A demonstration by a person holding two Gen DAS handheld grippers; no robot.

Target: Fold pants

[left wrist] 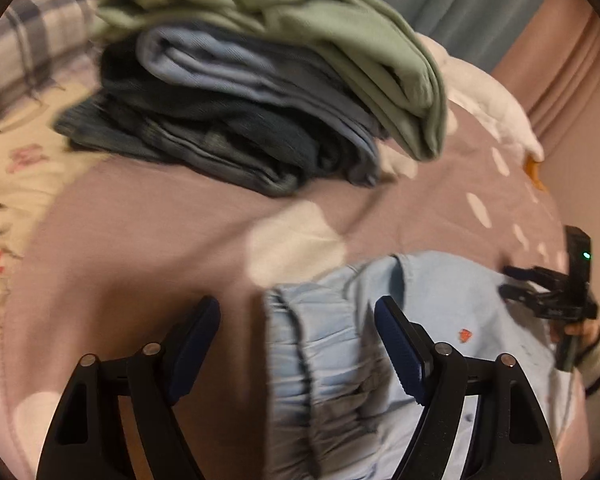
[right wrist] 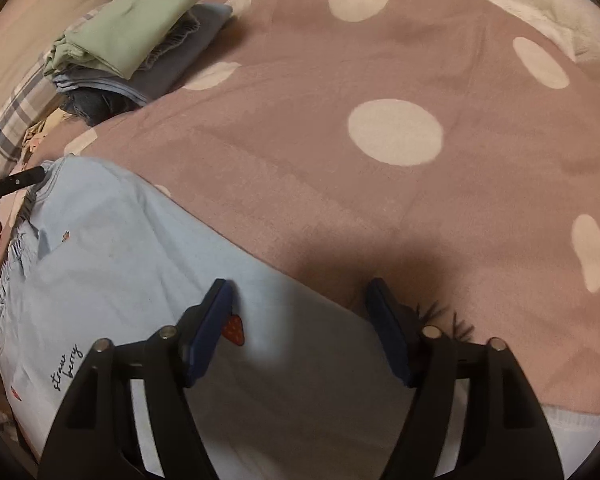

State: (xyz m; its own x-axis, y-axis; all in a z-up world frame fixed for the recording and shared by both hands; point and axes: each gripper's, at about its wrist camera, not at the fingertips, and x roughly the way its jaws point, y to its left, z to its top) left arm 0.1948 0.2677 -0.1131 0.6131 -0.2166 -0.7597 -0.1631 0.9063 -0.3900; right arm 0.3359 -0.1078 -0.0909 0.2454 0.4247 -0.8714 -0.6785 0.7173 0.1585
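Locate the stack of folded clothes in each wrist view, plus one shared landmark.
Left wrist: stack of folded clothes fills the upper centre, green piece on top, denim below.
Right wrist: same stack sits small at upper left, green piece on top.
Shared landmark: the light blue pants, low in both views on the dotted blanket.

Polka-dot blanket (right wrist: 380,208), stacked clothes (left wrist: 236,96), plaid bedding (left wrist: 32,40)

Both wrist views low, close, sharing pants (left wrist: 340,360), bedspread (right wrist: 340,184)
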